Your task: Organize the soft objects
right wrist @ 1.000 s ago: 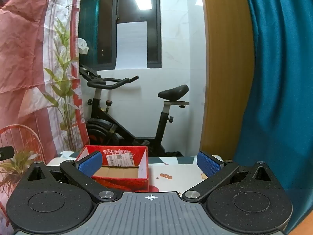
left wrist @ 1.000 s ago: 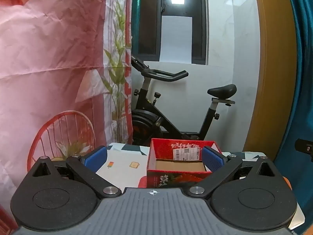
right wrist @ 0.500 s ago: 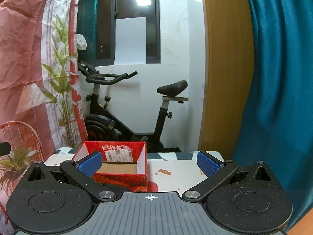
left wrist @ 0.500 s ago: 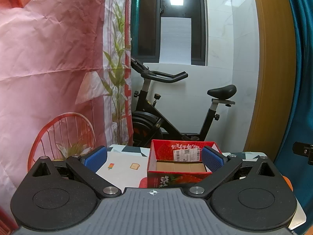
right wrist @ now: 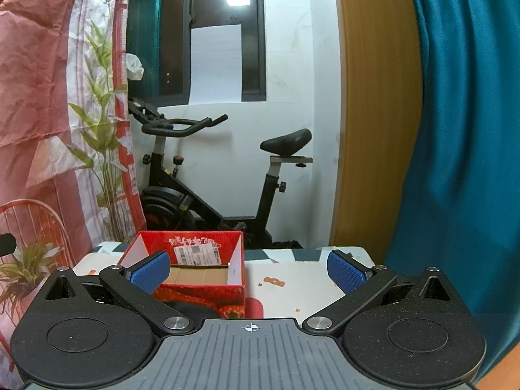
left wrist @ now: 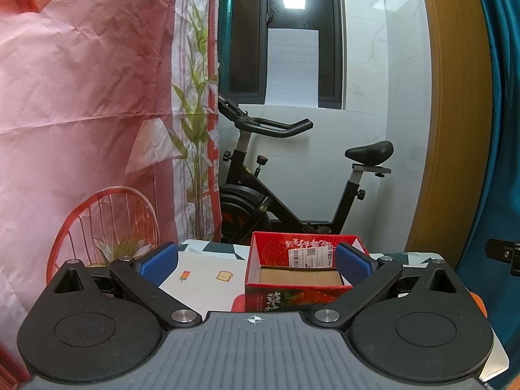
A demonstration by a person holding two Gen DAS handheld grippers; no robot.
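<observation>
Your left gripper (left wrist: 256,265) and right gripper (right wrist: 249,271), fingers spread wide and holding nothing, face an empty red box (right wrist: 195,271) beyond them; sorting appears unstarted.

Both wrist views toward box (left wrist: 297,273) (shared)

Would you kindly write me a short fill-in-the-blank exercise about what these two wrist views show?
1. The open box on the table is mainly ____ in colour.
2. Behind the table stands a black exercise ____.
3. Both the left claw and the right claw are ____, holding nothing.
4. The curtain at the right is ____ in colour.

Missing words: red; bike; open; teal
</observation>
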